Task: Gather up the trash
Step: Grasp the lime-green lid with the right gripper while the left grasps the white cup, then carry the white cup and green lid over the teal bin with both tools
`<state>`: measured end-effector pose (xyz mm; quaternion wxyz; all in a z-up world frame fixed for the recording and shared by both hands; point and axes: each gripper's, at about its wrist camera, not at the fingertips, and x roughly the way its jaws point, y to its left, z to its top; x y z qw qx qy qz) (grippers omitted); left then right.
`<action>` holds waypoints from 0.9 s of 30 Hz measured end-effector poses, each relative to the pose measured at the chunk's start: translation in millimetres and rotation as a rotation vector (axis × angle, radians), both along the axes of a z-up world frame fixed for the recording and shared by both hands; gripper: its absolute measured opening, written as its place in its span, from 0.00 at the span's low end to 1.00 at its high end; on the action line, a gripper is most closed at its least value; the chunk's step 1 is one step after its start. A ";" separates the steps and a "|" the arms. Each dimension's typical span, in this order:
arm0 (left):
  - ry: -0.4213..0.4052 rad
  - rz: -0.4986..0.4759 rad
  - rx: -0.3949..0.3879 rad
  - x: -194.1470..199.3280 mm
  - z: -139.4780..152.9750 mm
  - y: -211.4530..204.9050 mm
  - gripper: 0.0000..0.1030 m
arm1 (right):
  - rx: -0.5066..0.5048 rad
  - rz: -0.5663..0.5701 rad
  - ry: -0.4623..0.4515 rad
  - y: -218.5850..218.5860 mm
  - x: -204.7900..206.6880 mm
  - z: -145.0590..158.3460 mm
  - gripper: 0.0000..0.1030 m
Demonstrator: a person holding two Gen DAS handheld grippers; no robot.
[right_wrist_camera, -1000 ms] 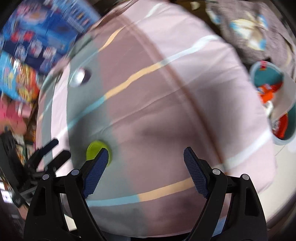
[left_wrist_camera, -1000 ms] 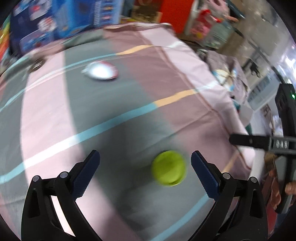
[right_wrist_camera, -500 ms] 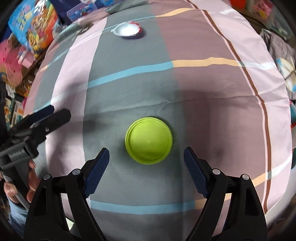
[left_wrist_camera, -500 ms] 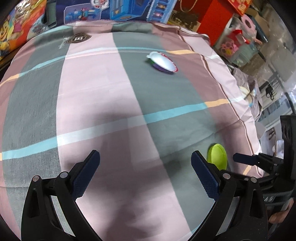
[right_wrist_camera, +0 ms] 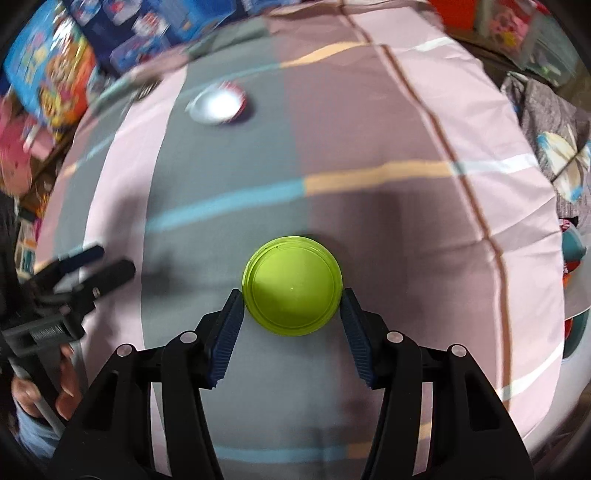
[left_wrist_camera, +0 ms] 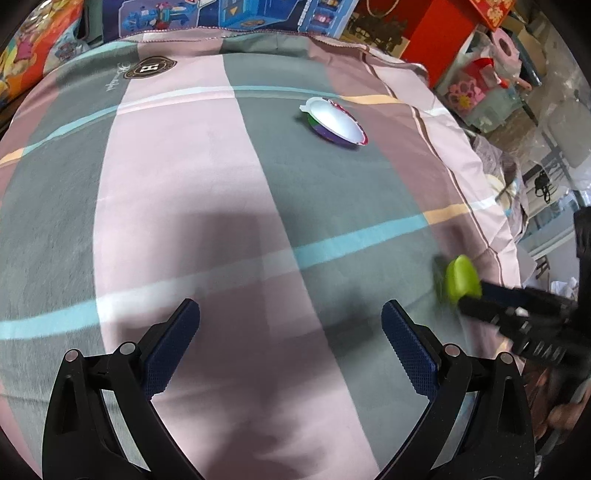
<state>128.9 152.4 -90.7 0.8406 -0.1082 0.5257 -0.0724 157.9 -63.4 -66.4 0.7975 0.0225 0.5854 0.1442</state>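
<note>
A round lime-green plastic lid (right_wrist_camera: pixel 291 286) sits between the pads of my right gripper (right_wrist_camera: pixel 291 295), which is shut on its two sides just above the striped cloth (right_wrist_camera: pixel 369 129). In the left wrist view the lid (left_wrist_camera: pixel 461 282) shows at the far right, held by the right gripper's fingers (left_wrist_camera: pixel 491 306). A white foil-lined cup lid (left_wrist_camera: pixel 334 123) lies on the cloth farther back; it also shows blurred in the right wrist view (right_wrist_camera: pixel 218 103). My left gripper (left_wrist_camera: pixel 290 334) is open and empty over the cloth's near part.
Toy boxes (left_wrist_camera: pixel 221 14) line the far edge of the table. A red box (left_wrist_camera: pixel 439 26) and a clutter of packages stand at the back right. A teal bin (right_wrist_camera: pixel 574 295) with wrappers sits beyond the cloth's right edge.
My right gripper moved forward and closed on the green lid, which was lying free between its open fingers before. The left gripper stayed open and hardly shifted.
</note>
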 end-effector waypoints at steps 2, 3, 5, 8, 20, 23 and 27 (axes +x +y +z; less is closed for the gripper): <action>0.004 -0.003 0.003 9.2 0.2 -2.4 0.96 | 0.016 -0.022 -0.005 -8.3 12.3 4.2 0.50; 0.005 -0.004 0.006 16.7 0.9 -5.0 0.96 | 0.031 -0.035 -0.002 -13.0 20.5 5.6 0.50; 0.003 -0.002 0.011 30.1 2.7 -9.7 0.96 | 0.052 -0.053 0.002 -17.7 33.8 6.3 0.50; -0.004 0.009 0.015 56.9 5.7 -15.5 0.96 | 0.074 -0.076 0.003 -29.2 51.0 8.4 0.50; -0.019 0.109 0.072 152.6 5.3 -65.0 0.96 | 0.149 -0.124 0.014 -68.0 99.3 4.7 0.50; -0.006 0.127 0.130 165.7 -3.7 -72.2 0.76 | 0.158 -0.134 0.018 -80.9 99.6 1.6 0.50; -0.028 0.135 0.193 167.0 -2.2 -75.4 0.51 | 0.183 -0.161 0.026 -102.0 97.4 -4.6 0.50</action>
